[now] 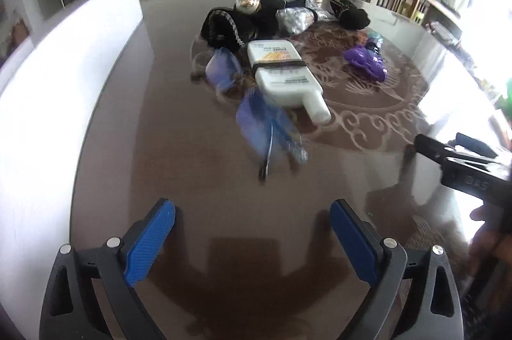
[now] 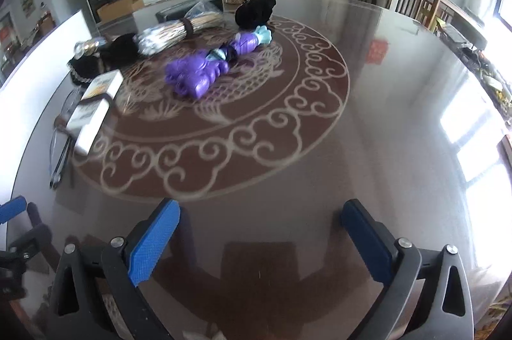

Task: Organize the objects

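Left gripper (image 1: pixel 252 213): released, empty, angled down over table (image 1: pixel 179 186) | Right gripper (image 2: pixel 260 213): released, empty, angled down, lower frame.

Glossy round table (image 2: pixel 368 103) carries white bottle (image 1: pixel 284 68), purple toy (image 2: pixel 198 73).

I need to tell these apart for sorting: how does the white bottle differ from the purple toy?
The white bottle is flat, smooth and printed; the purple toy is lumpy with light blue parts. The bottle has a dark band across its middle; the toy shows none. The bottle lies outside the table's pattern, the toy inside it. Both lie on their sides.
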A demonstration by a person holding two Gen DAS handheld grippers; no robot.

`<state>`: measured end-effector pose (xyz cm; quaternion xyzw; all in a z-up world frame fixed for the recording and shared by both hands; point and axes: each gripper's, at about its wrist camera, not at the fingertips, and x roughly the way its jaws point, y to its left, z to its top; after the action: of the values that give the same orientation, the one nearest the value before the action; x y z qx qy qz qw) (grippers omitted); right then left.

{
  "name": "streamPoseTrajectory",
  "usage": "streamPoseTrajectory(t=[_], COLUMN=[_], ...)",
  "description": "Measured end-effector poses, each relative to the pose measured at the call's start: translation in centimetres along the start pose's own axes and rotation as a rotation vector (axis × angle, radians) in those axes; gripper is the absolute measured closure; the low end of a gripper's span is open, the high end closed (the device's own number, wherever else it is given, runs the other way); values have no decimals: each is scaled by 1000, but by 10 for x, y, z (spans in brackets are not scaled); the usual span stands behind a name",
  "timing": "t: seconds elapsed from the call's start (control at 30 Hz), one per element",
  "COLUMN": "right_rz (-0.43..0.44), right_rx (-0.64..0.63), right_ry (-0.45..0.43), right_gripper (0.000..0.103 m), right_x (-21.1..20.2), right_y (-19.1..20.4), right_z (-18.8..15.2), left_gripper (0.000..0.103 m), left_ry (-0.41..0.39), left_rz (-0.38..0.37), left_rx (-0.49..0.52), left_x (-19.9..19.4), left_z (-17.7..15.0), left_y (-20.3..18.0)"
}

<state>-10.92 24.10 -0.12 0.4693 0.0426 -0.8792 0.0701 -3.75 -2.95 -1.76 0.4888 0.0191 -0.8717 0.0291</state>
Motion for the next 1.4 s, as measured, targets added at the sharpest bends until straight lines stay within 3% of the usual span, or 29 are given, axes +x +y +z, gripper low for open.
streamPoseTrajectory(t=[0.37, 1.4], right_rz=[-14, 12], right_rx=[19, -27], right_ry=[-6, -25], right_gripper=[0, 0], right_x=[31, 50], right_y=[6, 9], right_z=[29, 49], left_gripper=[0, 0], left_ry=[-50, -50], left_rz=[25, 26], left_rx=[-37, -37], left_x=[30, 34], left_z=[46, 49], left_y=[-8, -10])
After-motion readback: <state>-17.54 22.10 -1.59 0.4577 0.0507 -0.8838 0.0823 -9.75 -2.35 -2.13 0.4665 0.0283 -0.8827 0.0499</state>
